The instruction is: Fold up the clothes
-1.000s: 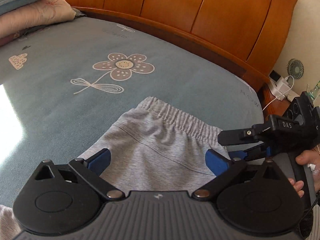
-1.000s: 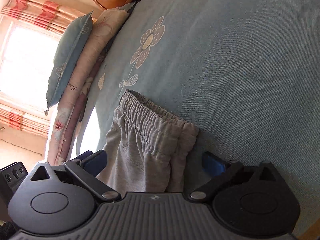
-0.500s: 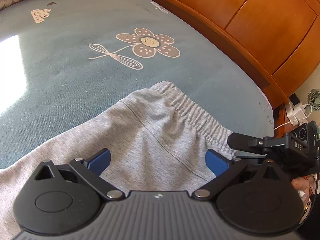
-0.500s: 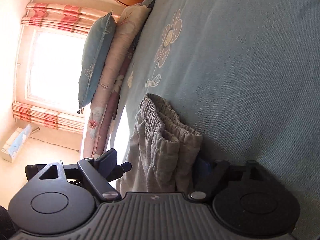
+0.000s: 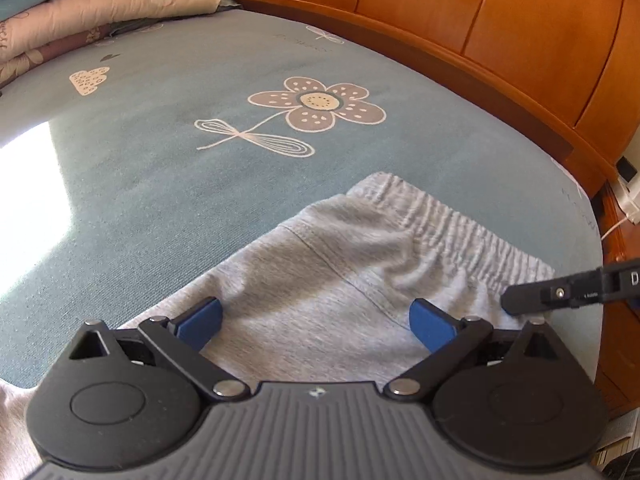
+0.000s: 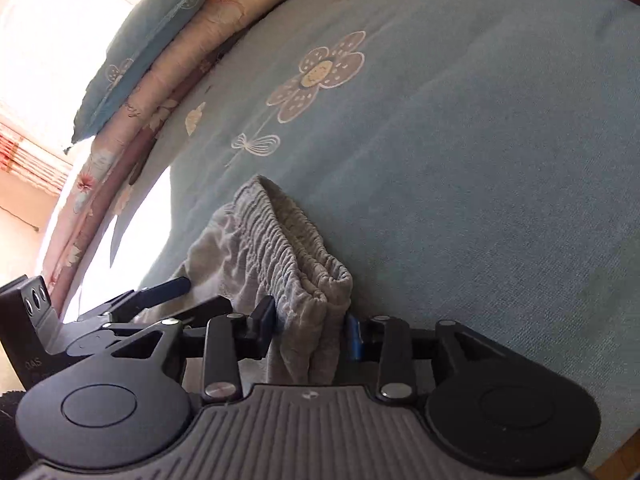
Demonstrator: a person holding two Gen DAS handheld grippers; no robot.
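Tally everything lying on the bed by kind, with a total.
Grey pants: 1
Pillows, stacked at the far end, a teal pillow on a pink floral pillow: 2
Total: 3 things on the blue bedspread.

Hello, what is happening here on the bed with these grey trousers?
A person is folding grey trousers on a blue bedsheet, a hand-held gripper in each hand. The right hand-held gripper is closing on the bunched end of the elastic waistband. The left hand-held gripper hangs open over the fabric, gripping nothing.
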